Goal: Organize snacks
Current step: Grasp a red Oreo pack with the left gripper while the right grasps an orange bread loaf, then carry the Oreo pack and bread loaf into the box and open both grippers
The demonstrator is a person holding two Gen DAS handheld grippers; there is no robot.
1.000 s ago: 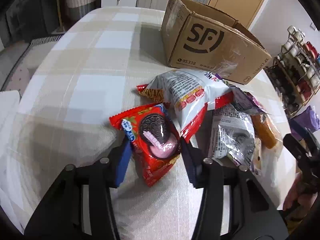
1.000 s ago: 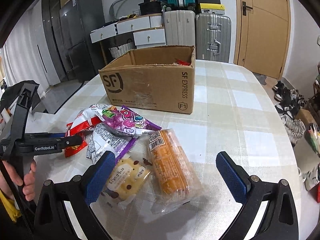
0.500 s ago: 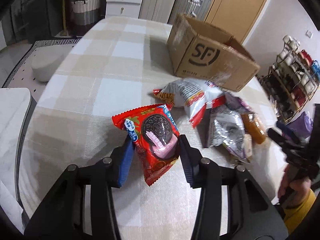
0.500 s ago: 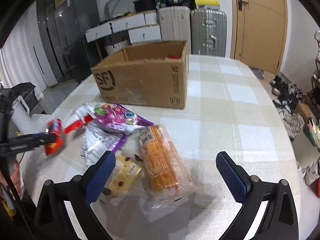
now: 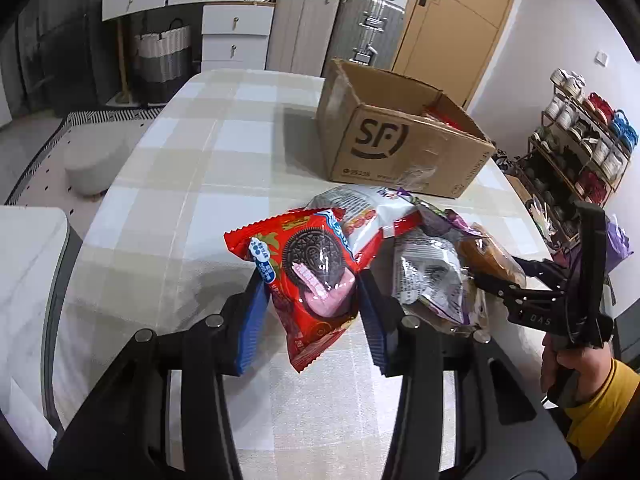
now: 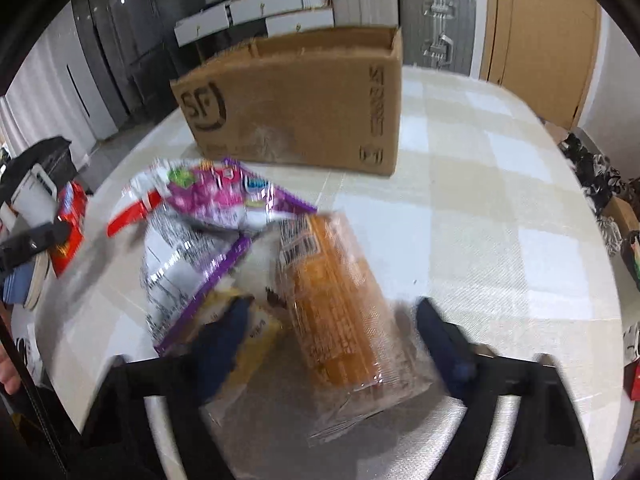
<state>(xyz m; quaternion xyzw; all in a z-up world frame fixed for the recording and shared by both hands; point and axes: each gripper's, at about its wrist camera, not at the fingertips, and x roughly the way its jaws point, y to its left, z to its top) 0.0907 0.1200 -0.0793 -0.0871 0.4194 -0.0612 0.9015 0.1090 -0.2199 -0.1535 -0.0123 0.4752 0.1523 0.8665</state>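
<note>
The left gripper [image 5: 310,292] pinches the red cookie pack [image 5: 310,272]. The right gripper [image 6: 328,328] is closing around the orange pack [image 6: 340,304], not squeezing yet.

closing right tongs [image 6: 330,334] astride orange snack pack [image 6: 340,300], cardboard box [image 6: 296,108] beyond

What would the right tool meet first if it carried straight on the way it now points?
Probably the orange cake pack, already lying between the closing fingers of the right tool. Blur makes depth uncertain; beyond it lies bare tablecloth.
</note>
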